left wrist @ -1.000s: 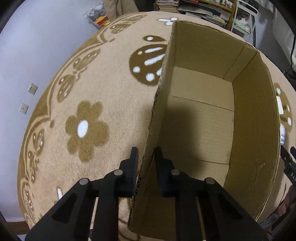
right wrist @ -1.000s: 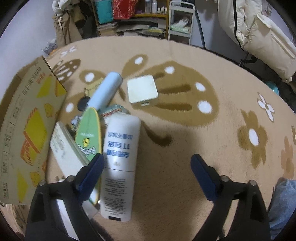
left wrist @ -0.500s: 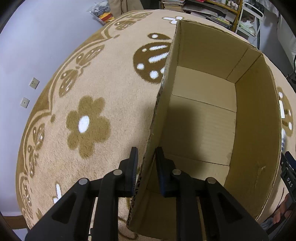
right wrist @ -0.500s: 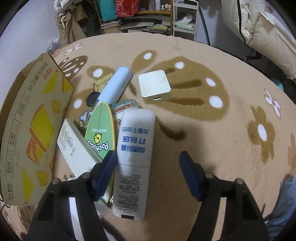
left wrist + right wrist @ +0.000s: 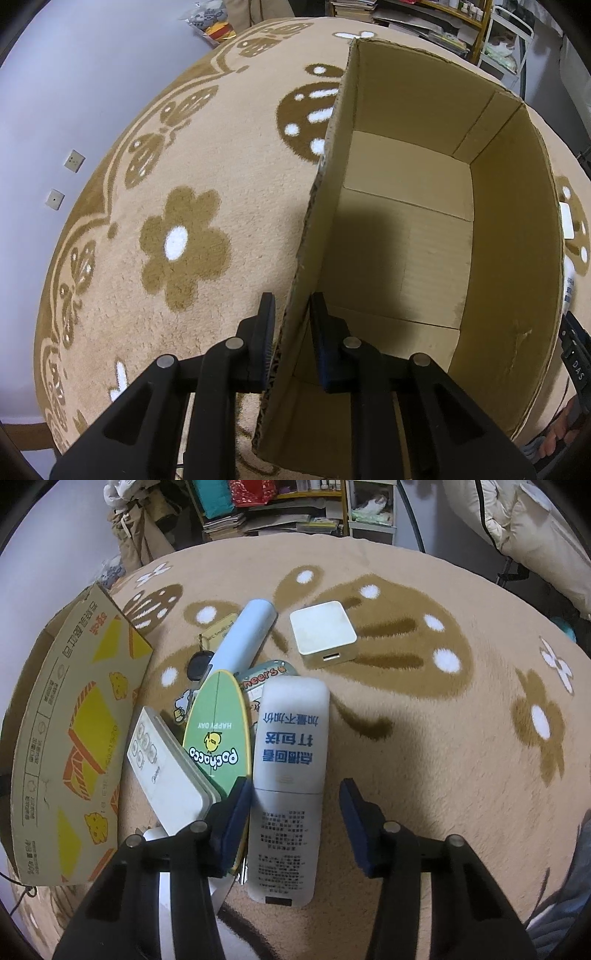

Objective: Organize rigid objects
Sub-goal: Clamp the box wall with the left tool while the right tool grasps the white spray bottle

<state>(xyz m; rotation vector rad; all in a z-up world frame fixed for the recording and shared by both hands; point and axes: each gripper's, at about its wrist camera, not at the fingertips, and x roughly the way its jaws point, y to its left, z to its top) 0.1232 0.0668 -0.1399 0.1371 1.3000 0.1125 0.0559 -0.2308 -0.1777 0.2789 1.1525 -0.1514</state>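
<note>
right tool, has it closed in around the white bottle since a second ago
Yes: the right tool has just been narrowing around the white bottle; the right-hand finger still stands clear of it.

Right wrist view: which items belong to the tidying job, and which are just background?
Job:
cardboard box
white bottle, between the right gripper jaws, which have just been closing
green oval case
white remote
light blue tube
white square box

Lying about:
bookshelf
cream coat
</note>
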